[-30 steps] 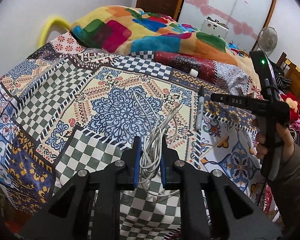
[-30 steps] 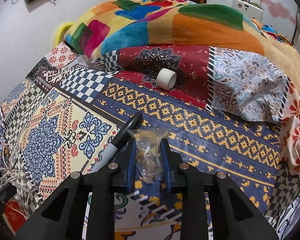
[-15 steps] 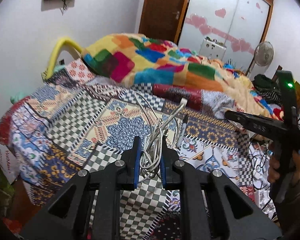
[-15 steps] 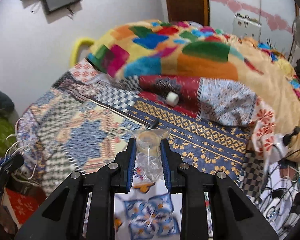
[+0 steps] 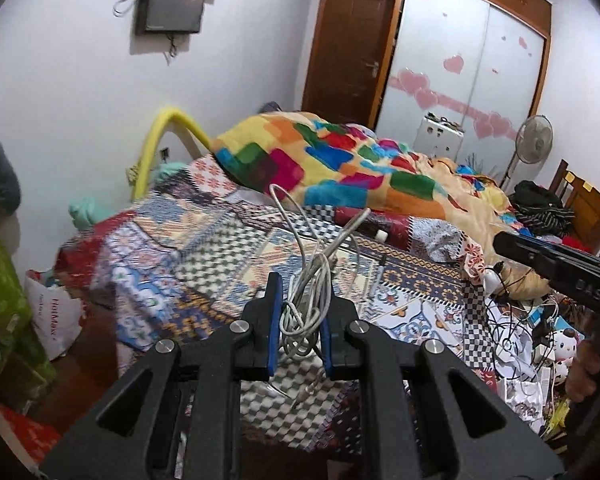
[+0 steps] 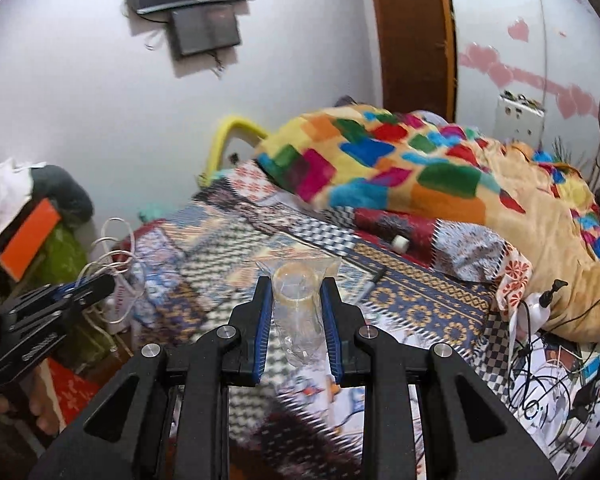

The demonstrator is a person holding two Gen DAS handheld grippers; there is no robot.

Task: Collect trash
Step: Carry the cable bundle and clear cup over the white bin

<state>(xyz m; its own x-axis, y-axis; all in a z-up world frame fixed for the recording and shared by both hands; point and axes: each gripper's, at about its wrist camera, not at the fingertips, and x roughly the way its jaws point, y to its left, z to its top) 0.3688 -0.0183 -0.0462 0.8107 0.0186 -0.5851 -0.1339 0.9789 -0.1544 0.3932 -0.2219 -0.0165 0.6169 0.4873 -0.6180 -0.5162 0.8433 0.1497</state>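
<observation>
I record both loads clear of the bed [image 5: 204, 248]: my left gripper [image 5: 300, 332] narrowed on the tangled white cable [image 5: 306, 300], my right gripper [image 6: 296, 320] pinching the clear plastic wrapper [image 6: 298, 300], marker [image 6: 374, 278] remaining at one o'clock.

1. A tangled bundle of white cable [image 5: 306, 300]; pinched between blue-padded jaws and held in the air above the bed; loops stick up and one loose end hangs down below the pads; its loops also show at the left edge of the right wrist view [image 6: 114, 258].
2. A clear, crumpled plastic bag [image 6: 298, 304] with a ring-shaped thing inside; clamped upright between blue pads, top edge flared above them, lower end drooping below.
</observation>
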